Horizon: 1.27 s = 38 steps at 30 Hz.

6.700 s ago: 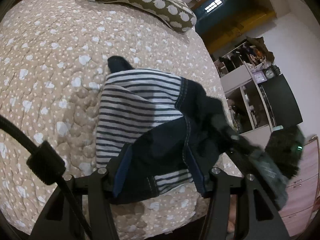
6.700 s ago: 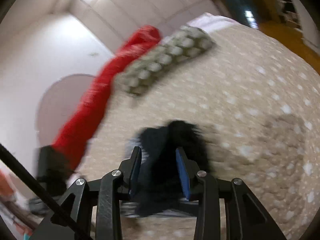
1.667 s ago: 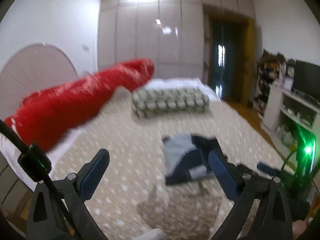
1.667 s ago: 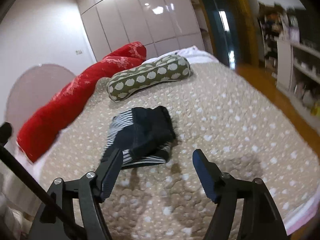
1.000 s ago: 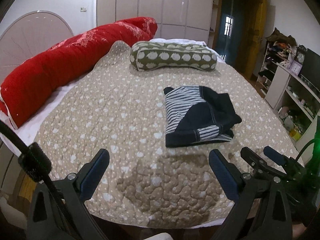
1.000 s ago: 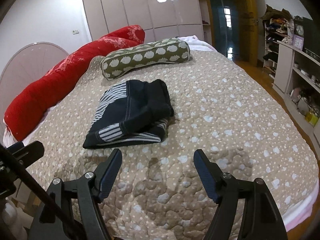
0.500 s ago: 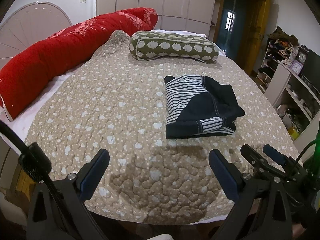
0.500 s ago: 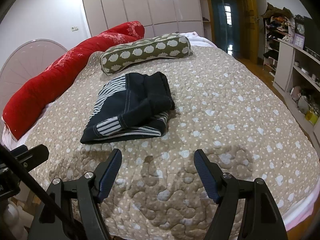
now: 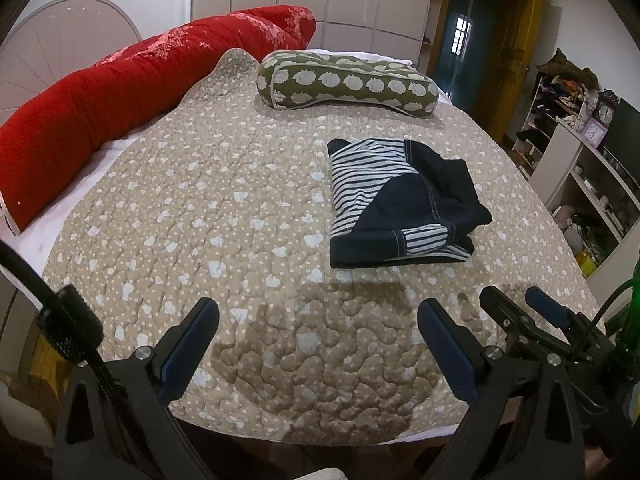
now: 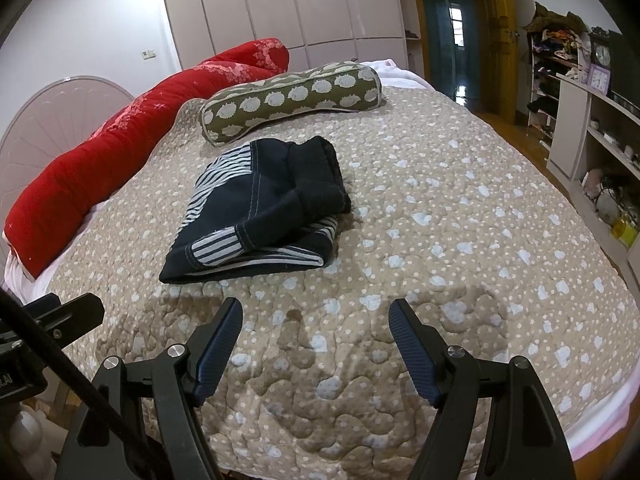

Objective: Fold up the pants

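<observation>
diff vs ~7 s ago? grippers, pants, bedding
Both grippers let go of the navy-and-striped pants and pulled back toward the foot of the bed. The left gripper and right gripper now hang open over the beige quilted bedspread. The pants lie folded. The olive bolster pillow and red bolster are unmoved.

Navy, white-striped pants [image 9: 396, 196] lie on a tan, white-dotted quilt [image 9: 224, 216] near a red bolster [image 9: 120, 92].
</observation>
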Available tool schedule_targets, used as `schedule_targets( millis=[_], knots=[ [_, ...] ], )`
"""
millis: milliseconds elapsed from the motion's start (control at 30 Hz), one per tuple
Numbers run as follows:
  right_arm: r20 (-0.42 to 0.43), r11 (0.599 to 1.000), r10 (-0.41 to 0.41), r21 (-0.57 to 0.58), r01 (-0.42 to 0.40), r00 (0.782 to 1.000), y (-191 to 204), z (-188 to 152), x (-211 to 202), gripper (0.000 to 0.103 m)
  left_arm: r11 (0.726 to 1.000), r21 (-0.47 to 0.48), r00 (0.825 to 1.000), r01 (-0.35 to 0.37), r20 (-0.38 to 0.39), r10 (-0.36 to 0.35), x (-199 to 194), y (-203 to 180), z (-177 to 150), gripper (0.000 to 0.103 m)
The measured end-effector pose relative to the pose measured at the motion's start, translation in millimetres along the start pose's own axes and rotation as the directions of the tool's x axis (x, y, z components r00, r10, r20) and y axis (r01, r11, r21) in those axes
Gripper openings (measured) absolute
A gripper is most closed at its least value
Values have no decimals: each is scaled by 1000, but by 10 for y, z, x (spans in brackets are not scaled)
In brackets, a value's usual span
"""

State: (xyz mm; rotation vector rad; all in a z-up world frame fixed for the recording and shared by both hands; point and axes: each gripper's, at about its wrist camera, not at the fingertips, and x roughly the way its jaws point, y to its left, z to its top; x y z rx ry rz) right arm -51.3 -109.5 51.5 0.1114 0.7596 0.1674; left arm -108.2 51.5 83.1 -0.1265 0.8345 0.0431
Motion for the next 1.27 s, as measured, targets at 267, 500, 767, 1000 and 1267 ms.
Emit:
schedule_targets(
  millis=[267, 500, 767, 1000, 1267],
  knots=[
    [-6, 1000, 1, -1, -1, 1000, -13, -3, 17, 80, 1000, -15, 1000, 3, -29, -4, 51, 26, -4, 99],
    [-12, 1000, 1, 0, -1, 1000, -9, -9, 30, 80, 1000, -17, 999, 3, -34, -3, 55, 26, -8, 99],
    [-18, 1000, 2, -10, -2, 1000, 15, -19, 48, 81, 1000, -25, 999, 7, -50, -8, 99, 63, -4, 99],
    [-16, 1000, 11, -20, -11, 1000, 38, -20, 55, 82, 999, -31, 998, 6, -60, -8, 144, 108, 7, 99],
    [-24, 996, 56, -62, -58, 998, 140, 50, 217, 82, 999, -38, 995, -4, -98, 0, 358, 243, 97, 99]
  ],
)
